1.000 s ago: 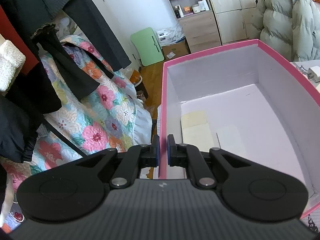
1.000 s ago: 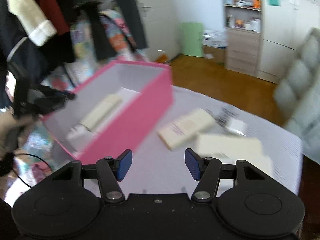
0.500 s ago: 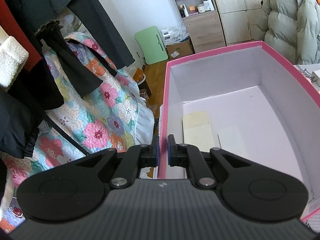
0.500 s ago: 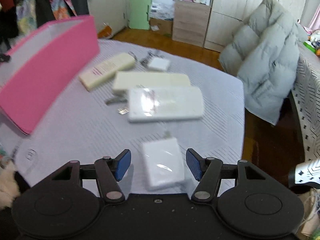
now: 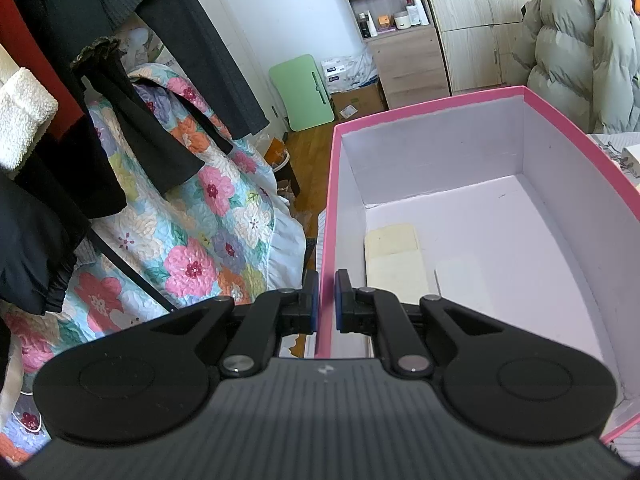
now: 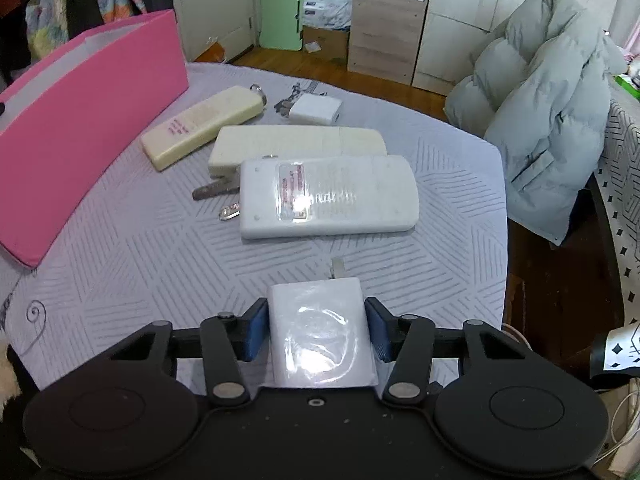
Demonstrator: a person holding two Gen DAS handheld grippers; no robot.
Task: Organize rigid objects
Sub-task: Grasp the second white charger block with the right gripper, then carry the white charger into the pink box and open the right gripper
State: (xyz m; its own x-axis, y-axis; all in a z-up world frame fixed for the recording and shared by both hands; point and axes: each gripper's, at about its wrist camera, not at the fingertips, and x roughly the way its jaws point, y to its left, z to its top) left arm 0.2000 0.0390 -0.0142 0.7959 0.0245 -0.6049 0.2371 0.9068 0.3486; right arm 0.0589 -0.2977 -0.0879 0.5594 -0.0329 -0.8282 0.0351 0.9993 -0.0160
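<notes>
My left gripper [image 5: 327,296] is shut on the near left wall of the pink box [image 5: 432,106], which holds a cream flat pack [image 5: 394,256] and a white flat piece [image 5: 460,280]. In the right wrist view, a white square adapter [image 6: 320,340] in shiny wrap lies on the grey patterned cloth [image 6: 140,260]. My right gripper [image 6: 316,332] straddles it, jaws closing, blue pads [image 6: 258,334] against both its sides. Further off lie a large white device [image 6: 328,196], a long cream device [image 6: 296,142], a cream device with red print [image 6: 200,124] and a small white charger [image 6: 316,109].
The pink box [image 6: 88,120] stands along the table's left side. A key [image 6: 214,190] lies beside the large white device. A grey puffer jacket [image 6: 540,100] hangs over a chair right of the table. Dark clothes and a floral quilt [image 5: 192,240] hang left of the box.
My right gripper swung away from the pink box, came down over the white adapter and narrowed onto its sides. The left gripper kept its hold on the box wall.
</notes>
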